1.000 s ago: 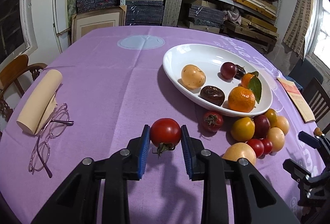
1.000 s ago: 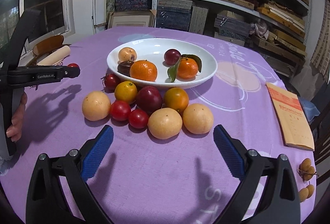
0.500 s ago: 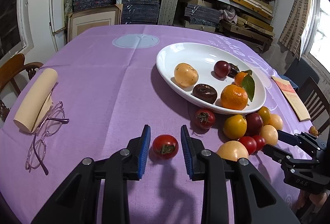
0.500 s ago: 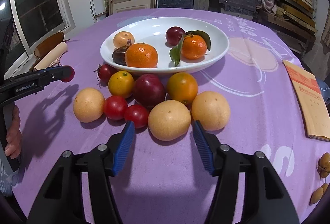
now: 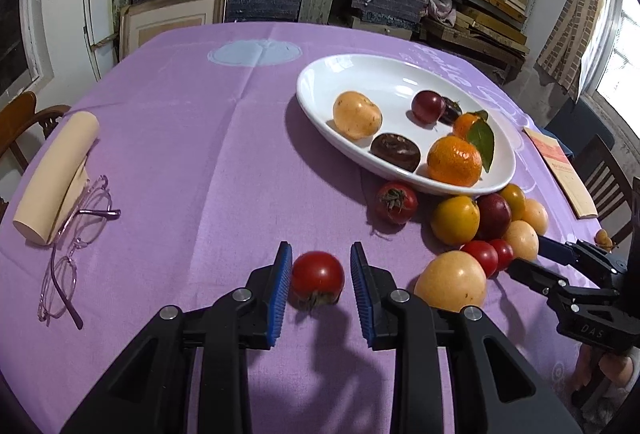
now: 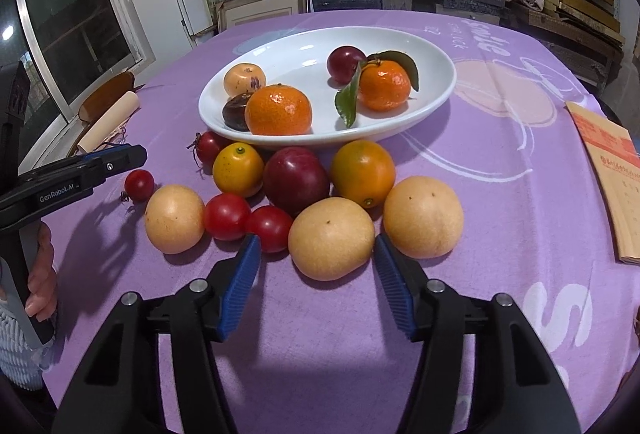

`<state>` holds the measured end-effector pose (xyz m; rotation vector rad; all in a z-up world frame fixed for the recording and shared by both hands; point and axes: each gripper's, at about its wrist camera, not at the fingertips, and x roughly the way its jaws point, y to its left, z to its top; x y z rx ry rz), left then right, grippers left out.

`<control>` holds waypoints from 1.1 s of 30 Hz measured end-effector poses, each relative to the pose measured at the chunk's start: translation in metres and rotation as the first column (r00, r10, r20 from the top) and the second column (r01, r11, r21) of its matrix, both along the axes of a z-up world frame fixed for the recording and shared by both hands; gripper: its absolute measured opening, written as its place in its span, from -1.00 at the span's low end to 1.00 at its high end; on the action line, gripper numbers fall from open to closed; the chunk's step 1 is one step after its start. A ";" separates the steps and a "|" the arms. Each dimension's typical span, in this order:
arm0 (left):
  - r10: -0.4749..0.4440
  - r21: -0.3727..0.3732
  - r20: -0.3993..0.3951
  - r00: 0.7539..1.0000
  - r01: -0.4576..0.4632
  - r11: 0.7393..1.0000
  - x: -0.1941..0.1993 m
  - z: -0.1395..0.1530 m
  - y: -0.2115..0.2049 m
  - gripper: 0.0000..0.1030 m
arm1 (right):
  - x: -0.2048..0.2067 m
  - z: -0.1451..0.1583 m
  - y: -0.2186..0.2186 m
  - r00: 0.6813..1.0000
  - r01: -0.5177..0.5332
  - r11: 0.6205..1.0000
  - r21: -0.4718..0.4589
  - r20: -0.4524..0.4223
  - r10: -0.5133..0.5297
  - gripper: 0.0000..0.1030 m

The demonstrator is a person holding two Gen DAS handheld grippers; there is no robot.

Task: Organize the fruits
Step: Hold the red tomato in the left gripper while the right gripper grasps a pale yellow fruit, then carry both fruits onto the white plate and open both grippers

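A small glossy red tomato (image 5: 318, 274), calyx turned down, lies on the purple-clothed worktop (image 5: 200, 134) just past the tips of the left hand-held gripper (image 5: 320, 251). Its jaws stand at their narrowest, and a sliver of cloth shows at the right pad, so nothing is pinched.

The right hand-held gripper (image 6: 318, 246) has just been closing. It is half closed around a speckled pale yellow fruit (image 6: 331, 238) at the near edge of the loose pile below the white plate (image 5: 320, 74), with a gap at its left pad.

The left tool reads "GenRobot.AI" and the right one "DAS". The red print on the tan booklet (image 6: 608, 170) is too small to read.
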<state>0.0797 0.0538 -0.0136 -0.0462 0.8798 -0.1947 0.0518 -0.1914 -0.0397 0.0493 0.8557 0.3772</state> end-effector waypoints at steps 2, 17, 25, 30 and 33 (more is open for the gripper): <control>0.007 0.028 -0.006 1.000 -0.007 1.000 0.000 -0.004 0.000 -0.35 | -0.001 0.000 0.000 1.000 0.002 1.000 0.003 0.000 -0.002 0.09; 0.016 0.065 0.012 1.000 -0.017 0.998 -0.010 -0.011 -0.002 -0.43 | -0.003 -0.001 -0.005 1.000 0.017 1.000 -0.004 0.000 -0.017 -0.17; 0.002 0.058 0.078 0.997 -0.007 0.998 -0.016 0.002 -0.005 -0.43 | -0.017 0.009 -0.002 0.997 0.024 0.999 -0.043 0.077 -0.021 -0.18; 0.014 0.041 0.102 0.995 -0.019 0.999 -0.014 0.010 -0.003 -0.43 | -0.018 0.010 -0.005 0.996 0.030 0.999 -0.034 0.080 -0.028 -0.18; 0.017 0.025 0.105 0.994 -0.020 0.999 -0.003 0.018 -0.006 -0.43 | -0.020 0.016 -0.009 0.995 0.034 0.999 0.003 0.097 -0.034 -0.19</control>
